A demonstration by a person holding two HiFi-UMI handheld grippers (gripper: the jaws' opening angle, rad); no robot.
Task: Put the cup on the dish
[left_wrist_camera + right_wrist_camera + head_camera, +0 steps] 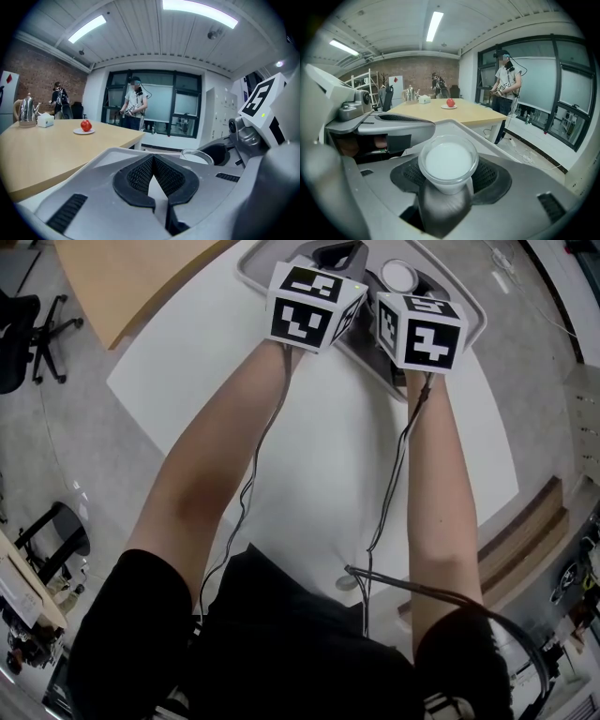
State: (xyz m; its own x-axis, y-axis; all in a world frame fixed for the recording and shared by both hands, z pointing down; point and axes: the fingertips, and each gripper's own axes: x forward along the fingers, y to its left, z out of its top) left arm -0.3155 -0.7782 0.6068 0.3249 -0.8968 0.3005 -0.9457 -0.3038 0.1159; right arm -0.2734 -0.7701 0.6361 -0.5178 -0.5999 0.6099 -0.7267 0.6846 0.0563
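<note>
A clear plastic cup (448, 161) with a white inside sits between the black pads of my right gripper (449, 180), which is shut on it. From the head view the cup (400, 276) is a small white circle just beyond the right marker cube. My left gripper (153, 160) is shut with nothing between its pads, which touch at the tips. It stands close to the left of the right gripper (401, 292). Under both grippers, at the far end of the white table (319, 465), lies a pale grey rimmed dish (246, 270). The cup (197, 156) also shows in the left gripper view.
A wooden table (131, 277) stands beyond the white one, with a red apple (86, 125) on a small plate and a kettle (26, 111). Two people stand by the windows. An office chair (23, 329) is at the left and wooden steps (525, 540) are at the right.
</note>
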